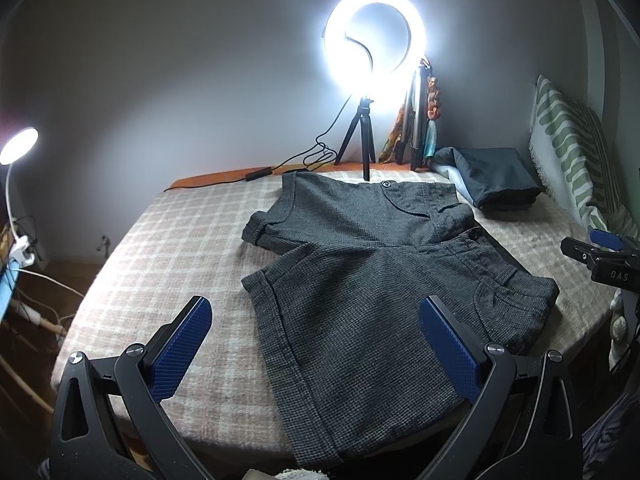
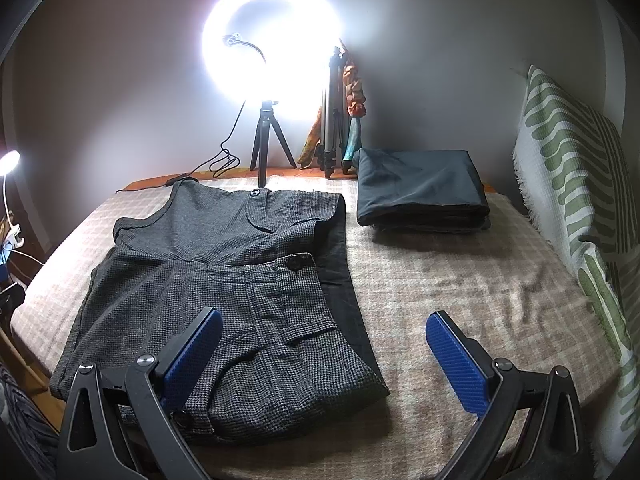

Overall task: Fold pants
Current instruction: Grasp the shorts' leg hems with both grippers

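Checked bed blanket (image 1: pixel 168 248) under a bright ring light (image 1: pixel 374 44), with grey shorts (image 1: pixel 360 280) spread on it

At far left a small clip lamp (image 1: pixel 18 146) shines; next, the left gripper (image 1: pixel 316 344) hangs above the near leg of the shorts, its blue pads (image 1: pixel 182 350) wide apart and holding nothing. From the right wrist camera, the shorts (image 2: pixel 224 280) lie flat, both legs pointing left, waistband to the right. Right gripper (image 2: pixel 324 356) is also wide open, its left pad (image 2: pixel 192 360) over the waistband, the other above bare blanket. Further right, a folded dark cloth pile (image 2: pixel 420 192) sits near the wall, well apart from the shorts, and a green patterned pillow (image 2: pixel 572 184) stands at the edge
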A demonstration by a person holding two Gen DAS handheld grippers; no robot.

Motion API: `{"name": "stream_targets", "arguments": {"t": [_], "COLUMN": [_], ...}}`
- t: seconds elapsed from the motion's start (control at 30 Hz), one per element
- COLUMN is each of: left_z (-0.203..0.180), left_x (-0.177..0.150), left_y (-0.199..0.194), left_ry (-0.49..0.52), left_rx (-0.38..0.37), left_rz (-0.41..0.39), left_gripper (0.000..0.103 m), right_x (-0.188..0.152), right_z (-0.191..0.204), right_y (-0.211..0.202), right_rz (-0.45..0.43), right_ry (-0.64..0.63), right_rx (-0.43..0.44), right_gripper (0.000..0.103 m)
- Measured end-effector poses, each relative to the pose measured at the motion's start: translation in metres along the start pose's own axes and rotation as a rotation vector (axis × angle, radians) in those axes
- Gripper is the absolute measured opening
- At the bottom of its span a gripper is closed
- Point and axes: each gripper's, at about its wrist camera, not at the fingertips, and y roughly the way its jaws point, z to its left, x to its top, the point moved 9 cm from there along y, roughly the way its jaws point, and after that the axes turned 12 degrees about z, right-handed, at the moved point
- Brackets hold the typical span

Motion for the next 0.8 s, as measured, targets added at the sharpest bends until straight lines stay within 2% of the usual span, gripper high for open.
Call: {"name": "stream_targets", "arguments": {"t": [0.1, 0.23, 0.37, 0.43, 0.5, 0.57, 0.7, 0.8], "left_z": [0.004, 0.008, 0.003, 0.000, -0.005, -0.010, -0.020, -0.030], "left_x": [0.000, -0.001, -0.013, -0.023, -0.038, -0.052, -0.083, -0.103], "left_y": [0.004, 0.010, 0.012, 0.015, 0.019, 0.021, 0.026, 0.031], "left_ry": [0.019, 0.095, 0.217, 0.292, 0.378, 0.441, 0.537, 0.621], "left_rx": [-0.010, -0.038, -0.186, -0.187, -0.177, -0.176, -0.197, -0.194], "left_rz": [0.015, 0.032, 0.041, 0.066, 0.097, 0.124, 0.188, 0.215], "left_gripper": [0.103, 0.103, 0.103, 0.103, 0.103, 0.102, 0.100, 0.095], "right_x": [-0.002, -0.006, -0.010, -0.015, -0.026, -0.035, -0.055, -0.067], "right_z": [-0.001, -0.005, -0.002, -0.001, 0.005, 0.010, 0.026, 0.035], "right_y": [0.003, 0.006, 0.008, 0.013, 0.023, 0.030, 0.044, 0.049], "right_rz": [0.011, 0.028, 0.022, 0.022, 0.057, 0.091, 0.139, 0.174], "right_ry": [0.001, -0.016, -0.115, -0.149, -0.180, -0.224, -0.378, -0.440], "right_rx": [0.027, 0.064, 0.072, 0.088, 0.160, 0.187, 0.160, 0.186], "right_gripper": [0.103, 0.103, 0.103, 0.103, 0.103, 0.103, 0.103, 0.102]}}
